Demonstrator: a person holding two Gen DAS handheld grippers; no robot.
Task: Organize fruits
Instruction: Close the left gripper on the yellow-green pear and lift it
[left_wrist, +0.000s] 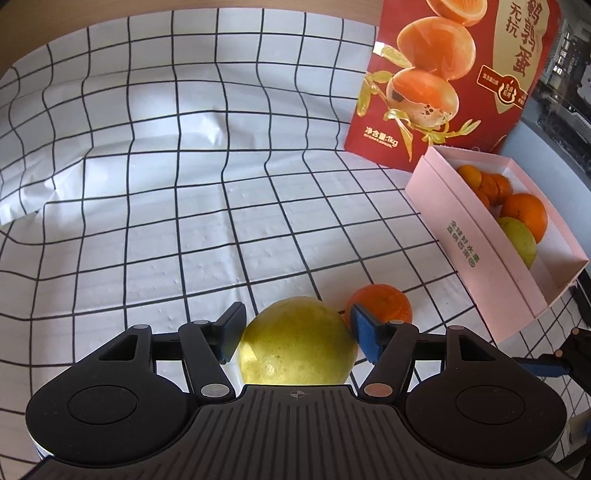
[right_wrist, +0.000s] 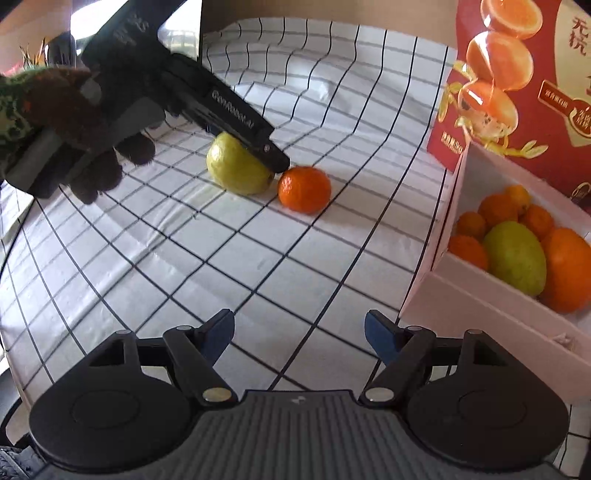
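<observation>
Left gripper (left_wrist: 295, 332) fingers spread around round yellow-green guava (left_wrist: 295, 341), small orange tangerine (left_wrist: 384, 301) just past its right finger, right gripper (right_wrist: 299, 332) open and empty, pink cardboard fruit box (right_wrist: 480, 295) to its right

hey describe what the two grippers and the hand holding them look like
Each hand-held gripper, left and right, is black plastic: a ribbed grey-black body, two round discs, silver rivets and blue finger pads. The right wrist view shows the left one's side printed "GenRobot.AI", held by a fuzzy brown glove with a green patterned sleeve. No cables show.
</observation>
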